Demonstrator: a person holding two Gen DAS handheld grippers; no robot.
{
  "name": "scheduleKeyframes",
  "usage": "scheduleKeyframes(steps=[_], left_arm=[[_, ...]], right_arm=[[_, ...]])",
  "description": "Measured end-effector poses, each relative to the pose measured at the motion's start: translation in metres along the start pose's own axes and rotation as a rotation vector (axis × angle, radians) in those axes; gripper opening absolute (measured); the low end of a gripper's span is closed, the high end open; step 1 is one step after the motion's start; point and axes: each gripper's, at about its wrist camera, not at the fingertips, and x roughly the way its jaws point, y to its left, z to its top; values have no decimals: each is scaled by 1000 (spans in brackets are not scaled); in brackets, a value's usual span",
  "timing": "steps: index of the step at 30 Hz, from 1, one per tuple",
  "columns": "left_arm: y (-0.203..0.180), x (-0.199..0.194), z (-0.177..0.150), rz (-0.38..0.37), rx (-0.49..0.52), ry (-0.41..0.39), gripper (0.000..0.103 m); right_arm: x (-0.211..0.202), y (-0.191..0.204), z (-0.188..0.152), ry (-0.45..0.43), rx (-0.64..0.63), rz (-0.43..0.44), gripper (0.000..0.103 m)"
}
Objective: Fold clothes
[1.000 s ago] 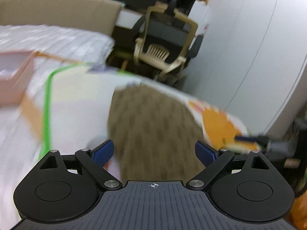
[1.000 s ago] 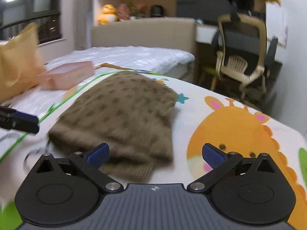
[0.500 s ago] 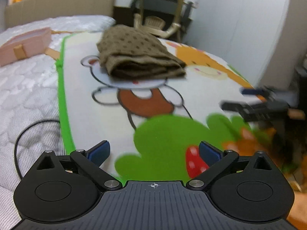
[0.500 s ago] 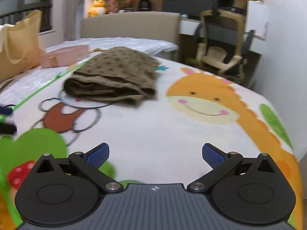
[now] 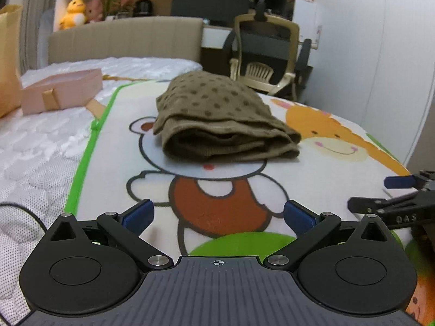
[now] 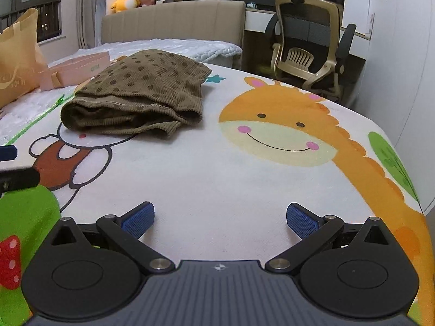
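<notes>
A brown dotted knit garment lies folded in a thick bundle on a cartoon blanket on the bed; it also shows in the right wrist view. My left gripper is open and empty, well short of the garment. My right gripper is open and empty over the blanket, to the right of the garment and apart from it. The right gripper's fingers show at the right edge of the left wrist view; the left gripper's tip shows at the left edge of the right wrist view.
A pink box lies on the white mattress to the left, next to a yellow paper bag. An office chair and desk stand beyond the bed's right side. A black cable lies at lower left.
Both grippers have pulled back from the garment, which now lies folded farther away. Both stayed open and empty.
</notes>
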Motion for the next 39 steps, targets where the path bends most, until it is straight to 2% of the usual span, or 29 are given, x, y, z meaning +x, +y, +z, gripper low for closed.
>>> scheduleKeyframes(steps=[5,12,19,39], left_arm=[[-9,-1,-4,-16,66,8,103],[-10,2,-5,-23,71,33,103],[-7,11,-4,-25,56,97,103],[-7,16,-3,-24,50,127,103]], right_arm=[[7,-6,4,14,29,40,103],[7,-7,3,14,34,42,103],[6,-7,3,13,34,43,103],[7,-7,3,14,34,43,103]])
